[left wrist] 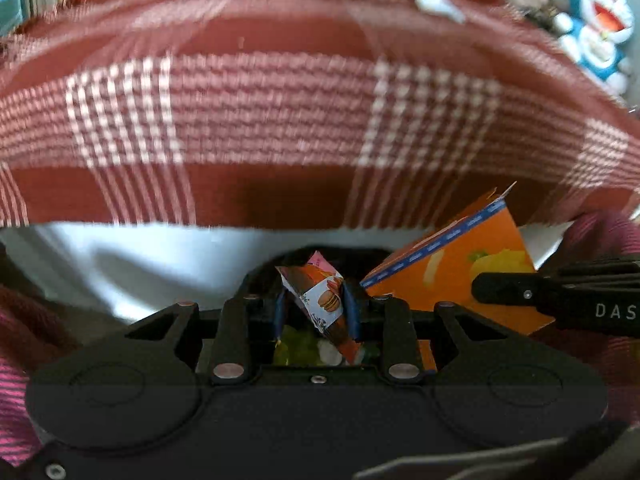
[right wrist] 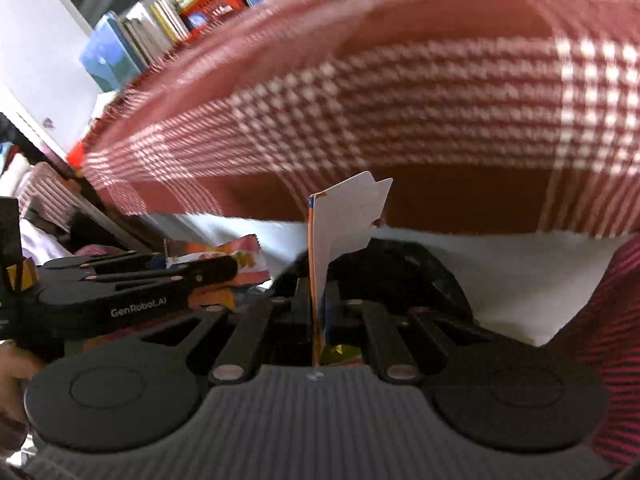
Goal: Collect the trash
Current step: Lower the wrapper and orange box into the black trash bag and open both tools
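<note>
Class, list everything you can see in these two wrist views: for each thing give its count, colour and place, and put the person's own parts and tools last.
Snack wrapper: one, pink, white and brown with burger pictures, pinched in the left gripper.
Orange carton: one, flattened, orange with a blue strip, white inside, clamped in the right gripper.
Tablecloth: one, red with white checks, across the upper view.
Bin liner: one, black, below the grippers; some trash shows inside.
Books: a row, mixed colours, behind the table.
Plush toy: one, blue and white, far right corner.
Small white scraps: count unclear, far table edge.
Left gripper: black, blue pads.
Right gripper: black.
Sleeve: dark red, striped.
</note>
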Tool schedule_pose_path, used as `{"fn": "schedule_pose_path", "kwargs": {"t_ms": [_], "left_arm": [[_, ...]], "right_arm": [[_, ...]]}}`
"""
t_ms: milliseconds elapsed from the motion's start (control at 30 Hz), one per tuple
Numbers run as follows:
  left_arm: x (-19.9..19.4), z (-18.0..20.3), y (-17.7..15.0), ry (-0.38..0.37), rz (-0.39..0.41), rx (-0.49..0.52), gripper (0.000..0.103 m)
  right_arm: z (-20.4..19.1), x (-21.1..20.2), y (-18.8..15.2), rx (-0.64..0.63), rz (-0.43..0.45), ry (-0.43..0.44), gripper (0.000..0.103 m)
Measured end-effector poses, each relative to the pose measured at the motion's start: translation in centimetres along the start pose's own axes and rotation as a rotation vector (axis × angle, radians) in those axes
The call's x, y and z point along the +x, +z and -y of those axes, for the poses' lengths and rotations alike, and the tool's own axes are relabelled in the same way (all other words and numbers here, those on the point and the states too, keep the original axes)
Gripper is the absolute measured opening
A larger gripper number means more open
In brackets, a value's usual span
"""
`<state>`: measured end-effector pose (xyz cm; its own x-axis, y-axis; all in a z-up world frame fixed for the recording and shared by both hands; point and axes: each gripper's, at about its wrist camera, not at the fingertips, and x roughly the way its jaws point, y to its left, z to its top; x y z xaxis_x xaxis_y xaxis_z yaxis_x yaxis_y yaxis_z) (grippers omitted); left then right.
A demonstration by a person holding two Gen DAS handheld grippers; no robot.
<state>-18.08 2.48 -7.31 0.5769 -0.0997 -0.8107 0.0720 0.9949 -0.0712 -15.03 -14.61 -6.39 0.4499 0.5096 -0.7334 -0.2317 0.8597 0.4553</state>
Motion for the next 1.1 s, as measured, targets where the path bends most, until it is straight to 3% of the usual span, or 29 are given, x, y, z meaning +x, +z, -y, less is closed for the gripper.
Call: {"fn": "schedule_pose_path", "kwargs": {"t_ms": [167, 400, 1100], "left_arm": [[2.5, 0.1, -0.6, 0.05, -0.062, 0.006, 0.027], [4.4, -0.5, -0.9, 0.062, -0.12, -0.011, 0.028], [5.3, -0.9, -1.0, 0.066, -0.135, -0.014, 0.031]], "right_arm": [[0.5, 2.0, -0.4, -0.001, -0.036, -0.034, 0.01], [0.1, 3.4, -0.4, -0.019, -0.056, -0.062, 0.011], [0.1, 3.9, -0.3, -0.026, -0.058, -0.079, 0.013]]}}
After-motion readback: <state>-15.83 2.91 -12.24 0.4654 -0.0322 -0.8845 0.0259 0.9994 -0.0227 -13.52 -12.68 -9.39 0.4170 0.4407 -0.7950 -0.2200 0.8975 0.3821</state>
